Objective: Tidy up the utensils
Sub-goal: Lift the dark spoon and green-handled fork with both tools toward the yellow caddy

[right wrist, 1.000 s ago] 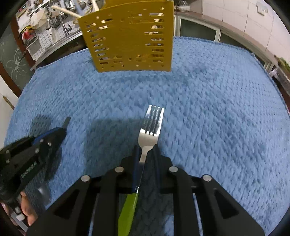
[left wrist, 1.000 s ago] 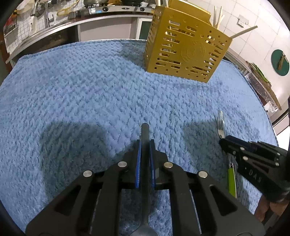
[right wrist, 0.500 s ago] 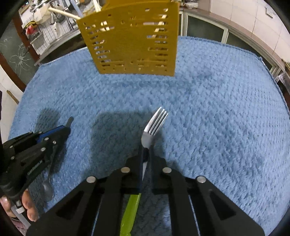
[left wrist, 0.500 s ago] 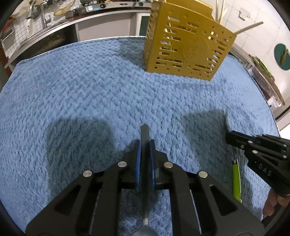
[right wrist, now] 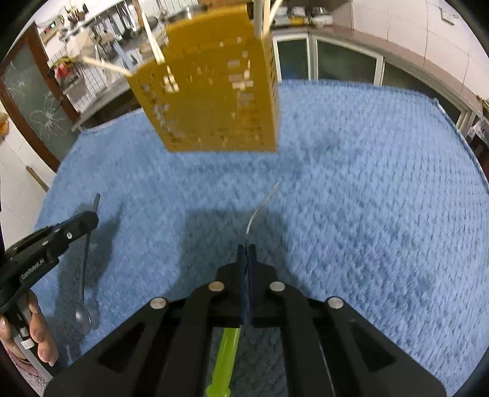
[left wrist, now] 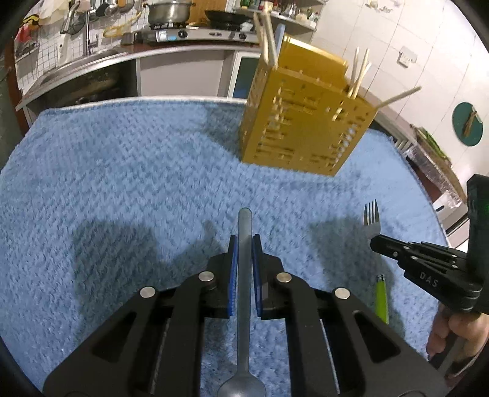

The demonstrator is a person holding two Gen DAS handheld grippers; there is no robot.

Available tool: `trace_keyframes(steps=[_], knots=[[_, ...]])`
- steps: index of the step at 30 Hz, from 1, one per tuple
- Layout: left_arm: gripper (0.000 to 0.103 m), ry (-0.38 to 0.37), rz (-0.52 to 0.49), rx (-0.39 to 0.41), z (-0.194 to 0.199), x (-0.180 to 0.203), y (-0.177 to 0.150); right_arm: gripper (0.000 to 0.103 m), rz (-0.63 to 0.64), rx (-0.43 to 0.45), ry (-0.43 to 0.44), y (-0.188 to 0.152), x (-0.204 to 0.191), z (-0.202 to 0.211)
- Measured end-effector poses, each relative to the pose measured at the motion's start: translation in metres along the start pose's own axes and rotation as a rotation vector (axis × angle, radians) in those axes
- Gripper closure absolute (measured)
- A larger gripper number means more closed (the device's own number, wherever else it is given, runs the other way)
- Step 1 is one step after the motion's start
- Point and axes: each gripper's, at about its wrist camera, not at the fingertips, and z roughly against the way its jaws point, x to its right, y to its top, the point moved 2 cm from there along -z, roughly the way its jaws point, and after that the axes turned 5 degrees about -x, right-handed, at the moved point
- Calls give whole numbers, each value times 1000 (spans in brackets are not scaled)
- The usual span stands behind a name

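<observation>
My left gripper (left wrist: pixel 244 241) is shut on the handle of a grey spoon (left wrist: pixel 245 274), whose bowl hangs toward the camera. It also shows in the right wrist view as the left gripper (right wrist: pixel 91 218) with the spoon (right wrist: pixel 83 274). My right gripper (right wrist: pixel 247 247) has its jaws closing tight on the neck of a green-handled fork (right wrist: pixel 259 210), which is turned edge-on. In the left wrist view the fork (left wrist: pixel 371 216) sticks out of the right gripper (left wrist: pixel 376 241). A yellow slotted utensil holder (left wrist: pixel 302 122) (right wrist: pixel 214 91) stands ahead on the blue towel (left wrist: pixel 122 171).
Pale chopsticks (left wrist: pixel 360 73) stick out of the holder. A kitchen counter with a stove and pots (left wrist: pixel 171 18) runs behind the towel-covered table. A hand (left wrist: pixel 452 333) grips the right tool, and another hand (right wrist: pixel 39 333) holds the left one.
Both grippers have risen off the towel with their utensils. The fork has rolled from flat onto its edge as the right jaws closed on it. The spoon stays gripped.
</observation>
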Motion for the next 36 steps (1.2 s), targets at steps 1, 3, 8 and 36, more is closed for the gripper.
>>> trace_keyframes(steps=[1, 3, 8, 36], knots=[[95, -4, -3, 16, 5, 2, 2, 101, 3, 18, 2, 1, 0, 2], [95, -5, -11, 54, 16, 6, 6, 102, 19, 63, 16, 5, -1, 11], [95, -18, -17, 127, 31, 9, 13, 102, 54, 162, 20, 6, -3, 25], [102, -95, -75, 390, 62, 29, 65, 102, 168, 562, -28, 45, -3, 101]])
